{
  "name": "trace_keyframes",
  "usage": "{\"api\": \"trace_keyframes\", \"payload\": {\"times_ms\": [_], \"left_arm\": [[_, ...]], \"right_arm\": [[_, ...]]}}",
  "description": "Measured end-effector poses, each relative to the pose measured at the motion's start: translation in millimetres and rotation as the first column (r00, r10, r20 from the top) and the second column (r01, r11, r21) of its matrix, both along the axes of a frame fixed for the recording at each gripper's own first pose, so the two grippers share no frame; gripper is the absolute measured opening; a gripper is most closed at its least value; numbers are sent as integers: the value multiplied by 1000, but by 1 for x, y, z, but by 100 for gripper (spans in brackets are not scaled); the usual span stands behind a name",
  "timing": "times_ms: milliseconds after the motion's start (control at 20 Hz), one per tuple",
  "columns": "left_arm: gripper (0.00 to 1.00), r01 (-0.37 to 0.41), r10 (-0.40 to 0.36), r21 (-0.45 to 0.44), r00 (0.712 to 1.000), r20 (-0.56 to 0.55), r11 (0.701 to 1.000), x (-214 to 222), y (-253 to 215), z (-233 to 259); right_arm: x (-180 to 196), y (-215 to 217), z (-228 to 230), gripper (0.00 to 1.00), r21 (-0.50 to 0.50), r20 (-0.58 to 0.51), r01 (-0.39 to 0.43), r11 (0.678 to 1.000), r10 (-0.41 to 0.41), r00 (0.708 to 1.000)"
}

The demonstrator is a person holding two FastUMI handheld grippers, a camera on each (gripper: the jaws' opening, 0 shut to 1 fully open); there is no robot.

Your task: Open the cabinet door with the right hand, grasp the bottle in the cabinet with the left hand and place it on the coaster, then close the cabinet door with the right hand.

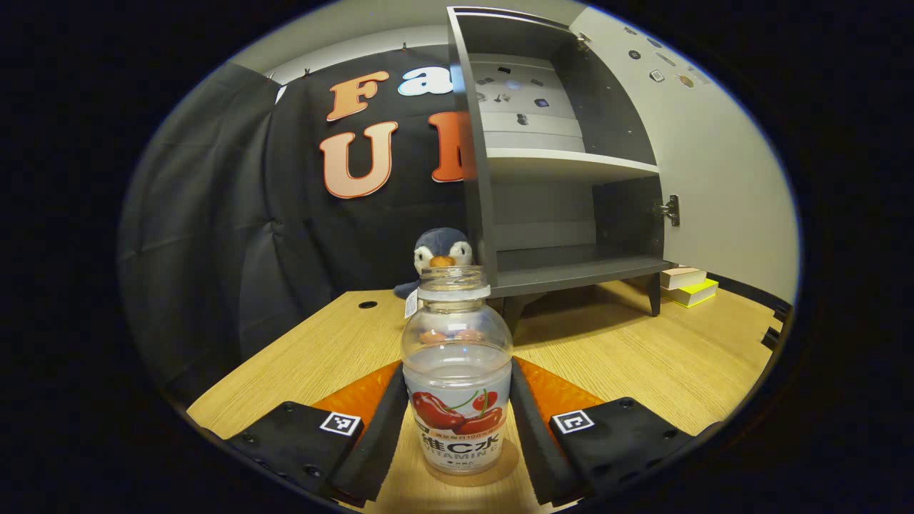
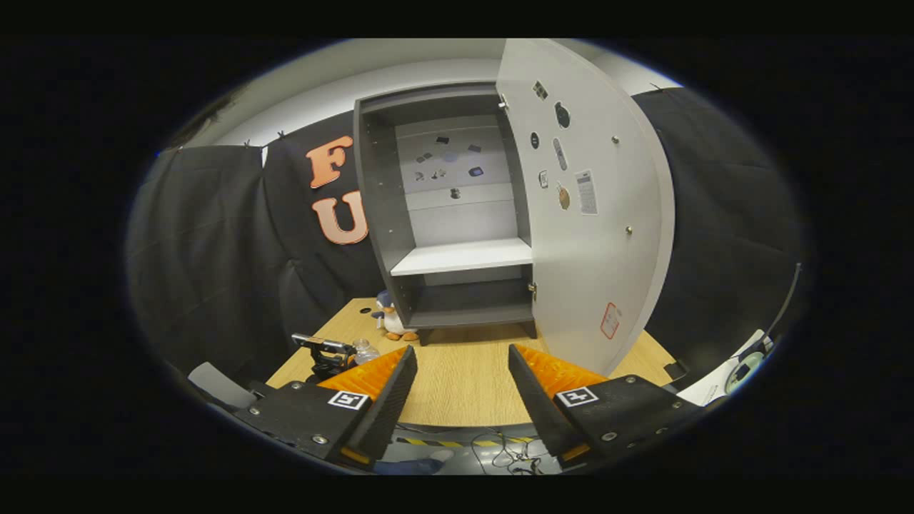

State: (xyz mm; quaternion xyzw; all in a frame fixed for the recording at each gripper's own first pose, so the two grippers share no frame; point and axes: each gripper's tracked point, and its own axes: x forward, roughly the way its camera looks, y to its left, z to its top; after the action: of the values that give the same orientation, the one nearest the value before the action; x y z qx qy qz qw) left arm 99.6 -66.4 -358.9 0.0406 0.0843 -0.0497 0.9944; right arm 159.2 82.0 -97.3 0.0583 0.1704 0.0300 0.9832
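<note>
Between the left gripper's (image 1: pixel 457 428) jaws stood the bottle (image 1: pixel 457 371), upright on a round coaster (image 1: pixel 510 464) on the wooden bench (image 1: pixel 643 357). It was clear plastic, capless, with a cherry picture label; whether the jaws actually pressed its sides could not be told. A penguin toy (image 1: pixel 441 251) sat behind it, beside the dark cabinet (image 1: pixel 571 271). The cabinet door (image 2: pixel 593 235) hung wide open, stickers on its inner face, shelves bare. The right gripper (image 2: pixel 460 385) was held level, well back from the cabinet, jaws apart with nothing in them.
</note>
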Motion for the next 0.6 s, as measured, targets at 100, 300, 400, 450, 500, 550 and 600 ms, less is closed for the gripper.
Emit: {"api": "trace_keyframes", "payload": {"times_ms": [100, 300, 400, 450, 500, 550, 600], "left_arm": [[84, 1, -1, 9, 1000, 0, 1000, -3, -1, -1], [86, -33, 32, -16, 998, -60, 999, -11, 8, -17], [86, -52, 50, -29, 996, -67, 998, -14, 12, -19], [86, -48, 46, -28, 997, -68, 998, -15, 11, -19], [87, -41, 40, -27, 998, -58, 999, -14, 9, -15], [88, -38, 37, -20, 998, -44, 999, -14, 10, -9], [91, -33, 33, -15, 999, -25, 999, -13, 9, -3]], "right_arm": [[0, 1, -1, 81, 2, -3, -2, 1000, 2, 1000], [-2, 4, -4, 81, 0, -12, -9, 1000, 9, 1000], [-4, 5, -5, 81, 3, -15, -11, 1000, 11, 1000], [-5, 5, -5, 81, 5, -17, -13, 1000, 14, 1000], [-7, 5, -6, 81, 7, -19, -14, 1000, 14, 1000], [-8, 5, -7, 81, 9, -23, -14, 1000, 14, 1000], [-8, 6, -9, 81, 13, -28, -15, 1000, 15, 999]]}}
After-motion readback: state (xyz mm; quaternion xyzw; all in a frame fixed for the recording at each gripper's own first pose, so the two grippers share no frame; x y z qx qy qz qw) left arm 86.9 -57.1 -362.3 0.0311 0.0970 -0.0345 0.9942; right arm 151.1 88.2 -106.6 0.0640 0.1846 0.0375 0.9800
